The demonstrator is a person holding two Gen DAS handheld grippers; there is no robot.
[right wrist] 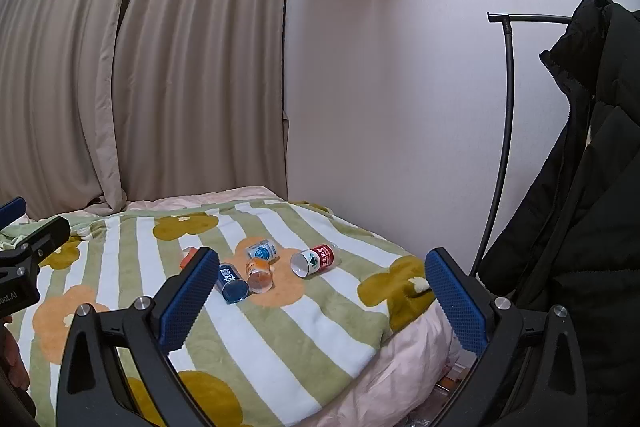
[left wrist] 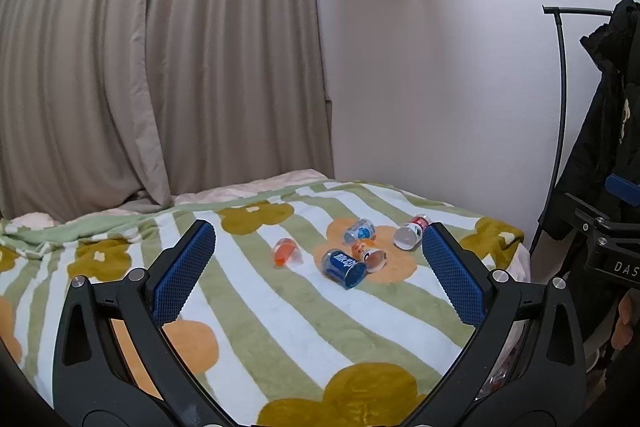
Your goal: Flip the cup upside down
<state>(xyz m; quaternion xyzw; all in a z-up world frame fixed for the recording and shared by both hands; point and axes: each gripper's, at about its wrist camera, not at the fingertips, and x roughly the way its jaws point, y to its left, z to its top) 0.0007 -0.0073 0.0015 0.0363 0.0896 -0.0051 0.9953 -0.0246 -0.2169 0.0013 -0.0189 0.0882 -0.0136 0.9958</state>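
Observation:
Several small plastic cups lie on their sides on a striped flower blanket (left wrist: 280, 311). A dark blue cup (left wrist: 343, 267) lies nearest, beside a brown-orange cup (left wrist: 370, 255). A light blue cup (left wrist: 360, 230) lies behind them, a red-and-white cup (left wrist: 410, 233) to the right and an orange cup (left wrist: 285, 253) to the left. In the right wrist view they are the dark blue cup (right wrist: 231, 283), brown-orange cup (right wrist: 259, 277), light blue cup (right wrist: 262, 251) and red-and-white cup (right wrist: 316, 259). My left gripper (left wrist: 316, 235) and right gripper (right wrist: 320, 263) are both open, empty and short of the cups.
The blanket (right wrist: 280, 327) covers a bed set against grey curtains (left wrist: 160, 67) and a white wall (left wrist: 440, 67). A black coat (right wrist: 580, 187) hangs on a black stand (right wrist: 508, 107) to the right of the bed. The bed's right edge drops off near the red-and-white cup.

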